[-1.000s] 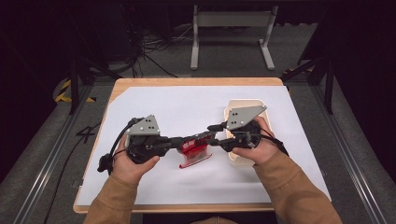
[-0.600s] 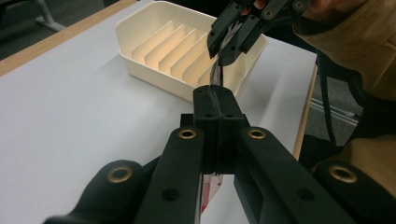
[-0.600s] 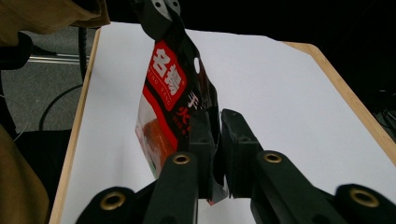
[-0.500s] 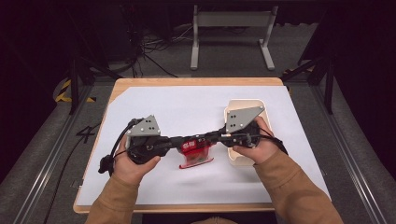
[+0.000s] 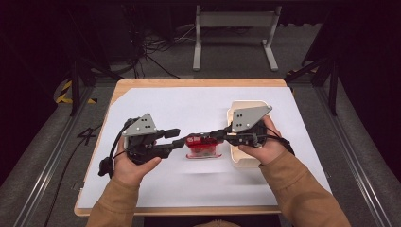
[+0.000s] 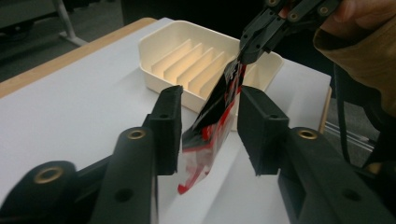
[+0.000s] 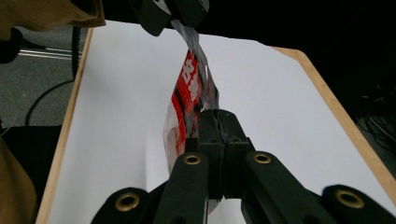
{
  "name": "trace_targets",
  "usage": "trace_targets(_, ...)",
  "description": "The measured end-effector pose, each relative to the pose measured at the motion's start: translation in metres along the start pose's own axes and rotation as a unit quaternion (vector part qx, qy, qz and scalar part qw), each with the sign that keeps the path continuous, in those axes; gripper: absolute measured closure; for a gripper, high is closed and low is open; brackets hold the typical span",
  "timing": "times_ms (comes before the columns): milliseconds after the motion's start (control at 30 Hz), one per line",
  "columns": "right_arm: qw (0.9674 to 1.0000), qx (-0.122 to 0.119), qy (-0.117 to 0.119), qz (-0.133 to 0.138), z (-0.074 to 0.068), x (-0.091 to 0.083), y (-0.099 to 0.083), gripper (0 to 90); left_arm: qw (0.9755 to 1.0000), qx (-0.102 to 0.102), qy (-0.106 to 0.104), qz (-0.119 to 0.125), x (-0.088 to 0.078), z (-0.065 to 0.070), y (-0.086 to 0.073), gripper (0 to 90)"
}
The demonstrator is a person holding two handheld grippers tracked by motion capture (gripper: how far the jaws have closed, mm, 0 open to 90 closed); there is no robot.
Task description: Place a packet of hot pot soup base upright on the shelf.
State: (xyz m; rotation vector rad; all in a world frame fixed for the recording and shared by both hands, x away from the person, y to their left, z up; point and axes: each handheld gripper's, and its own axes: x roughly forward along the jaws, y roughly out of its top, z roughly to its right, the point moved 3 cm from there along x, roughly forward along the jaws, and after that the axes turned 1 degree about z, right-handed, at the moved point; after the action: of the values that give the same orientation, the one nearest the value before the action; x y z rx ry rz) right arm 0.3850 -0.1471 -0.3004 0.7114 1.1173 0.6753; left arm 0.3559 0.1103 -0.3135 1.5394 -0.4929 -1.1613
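A small red, black and clear packet (image 5: pixel 202 145) hangs just above the white sheet between my two grippers. My right gripper (image 5: pixel 216 135) is shut on its right end; in the right gripper view the jaws (image 7: pixel 217 116) pinch the packet (image 7: pixel 189 100) tight. My left gripper (image 5: pixel 177 138) has just been opening, and its jaws now stand apart. In the left gripper view the packet (image 6: pixel 212 126) sits in the gap between the left gripper's (image 6: pixel 210 99) pads without being pressed. The right gripper (image 6: pixel 254 42) holds the packet's far top edge there.
A cream tray (image 5: pixel 246 106) with slotted dividers (image 6: pixel 196 60) lies under my right hand at the right of the white sheet (image 5: pixel 189 104). The wooden table edge (image 5: pixel 198 82) borders the sheet. Metal stand legs and cables lie on the floor beyond.
The left gripper's jaws, shut on the packet before, have spread apart. The right gripper closed onto the packet's right end and stays shut. Both hands have barely shifted.
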Motion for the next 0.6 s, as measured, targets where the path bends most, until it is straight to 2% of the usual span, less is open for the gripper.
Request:
trace_targets(100,0.9999,-0.006,-0.012,-0.003,0.005,-0.007,0.001,89.1,0.9999,-0.004,0.011,0.006,-0.002,-0.005,-0.002,51.4)
trace_targets(233,0.9997,-0.007,-0.024,-0.006,0.013,-0.017,0.001,89.1,0.9997,-0.014,0.02,0.007,-0.005,-0.012,-0.005,48.1)
trace_targets(600,0.998,-0.005,-0.062,-0.005,0.033,-0.043,0.001,89.0,0.9986,-0.033,0.04,0.008,-0.009,-0.027,-0.014,45.0)
